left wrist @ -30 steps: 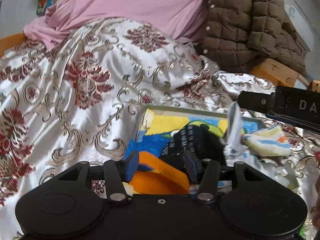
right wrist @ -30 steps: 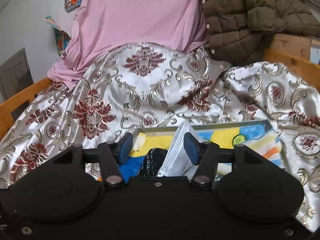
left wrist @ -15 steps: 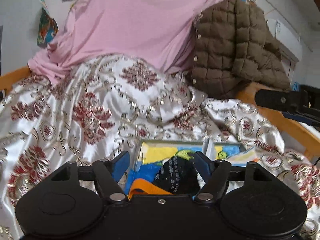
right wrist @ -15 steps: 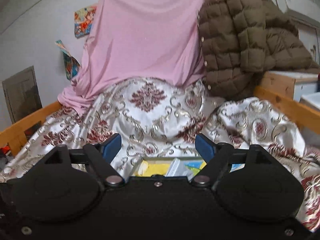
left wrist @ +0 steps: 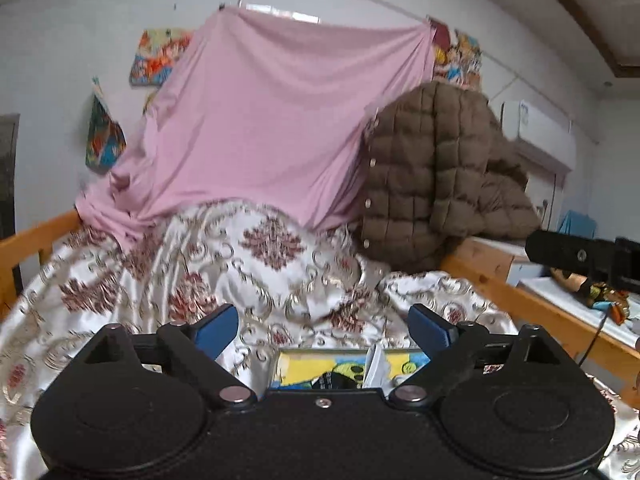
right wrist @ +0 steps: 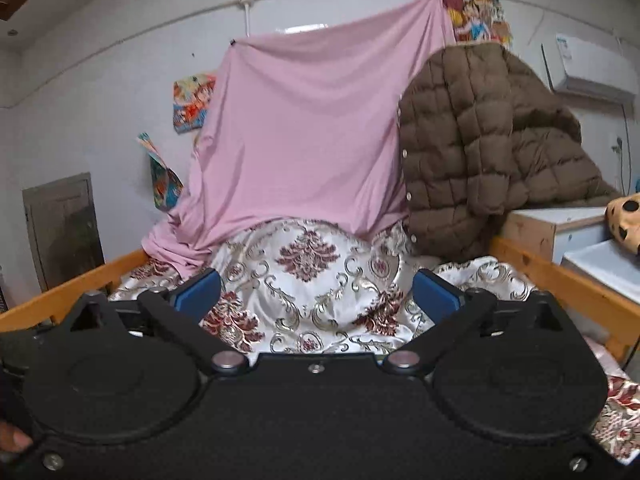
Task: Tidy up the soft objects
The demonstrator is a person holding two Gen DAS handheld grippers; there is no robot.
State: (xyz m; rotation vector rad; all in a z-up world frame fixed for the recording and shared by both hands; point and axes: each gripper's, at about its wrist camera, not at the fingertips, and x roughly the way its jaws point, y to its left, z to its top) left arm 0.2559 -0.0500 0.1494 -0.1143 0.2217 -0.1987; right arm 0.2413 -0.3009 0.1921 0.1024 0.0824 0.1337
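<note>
Soft items, a black knitted piece (left wrist: 335,381) and a white folded piece (left wrist: 375,368), are sitting in a shallow tray with a yellow and blue printed bottom (left wrist: 304,366) on the patterned satin bedspread (left wrist: 256,264); only the far strip of the tray is showing in the left wrist view, the rest being cut off by the tool body, and in the right wrist view the tray is hidden completely. Left gripper (left wrist: 323,328) is standing wide with nothing between its blue pads (left wrist: 218,328), its jaws having just been opening. Right gripper (right wrist: 316,294) is likewise standing wide and holding nothing, its jaws having just been opening too; part of it is showing as a black bar at the right edge of the left wrist view. A pink sheet (left wrist: 272,120) is hanging down the back wall onto the bed, covering whatever is behind it. A brown quilted jacket (right wrist: 480,148) is slumping over the wooden bed rail (right wrist: 560,280) and a cabinet. A spotted orange object (right wrist: 626,216) at the right border is cut off and cannot be identified. Fingertips (right wrist: 12,438) are just showing at the lower left edge of the right wrist view. Edges of both views are blurring.
</note>
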